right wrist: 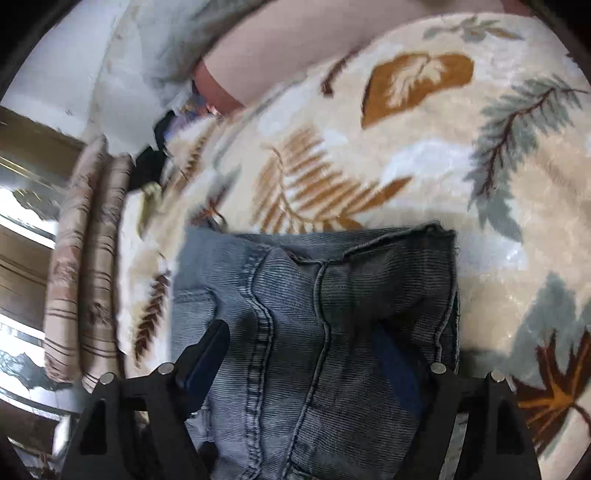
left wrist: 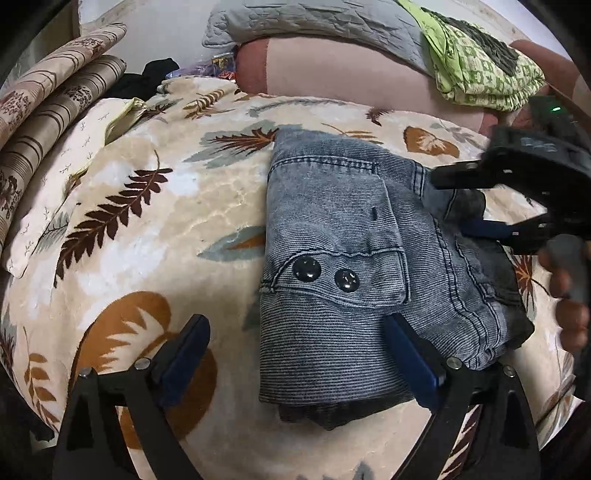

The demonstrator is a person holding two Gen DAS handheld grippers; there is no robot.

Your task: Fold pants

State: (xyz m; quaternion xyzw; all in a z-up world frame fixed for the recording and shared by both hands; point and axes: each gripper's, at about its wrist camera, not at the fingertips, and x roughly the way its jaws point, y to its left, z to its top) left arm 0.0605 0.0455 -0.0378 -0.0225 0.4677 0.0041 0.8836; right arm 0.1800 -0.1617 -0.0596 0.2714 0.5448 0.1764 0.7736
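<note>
Leaf-print fleece blanket (left wrist: pixel 155 221) over a bed (grey pillow (left wrist: pixel 314 22), striped cushions (left wrist: pixel 55 110) behind).

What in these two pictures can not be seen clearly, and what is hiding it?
- Lower layers of the folded jeans: left wrist view, covered by the top layer.
- Right claw grip: left wrist view, its blue pad seems tucked into the cloth, contact unclear.
- Near end of the jeans: right wrist view, cut off by the bottom edge.
- Pillows: right wrist view, blurred.
- Small colourful things behind the blanket: left wrist view, too small.
</note>
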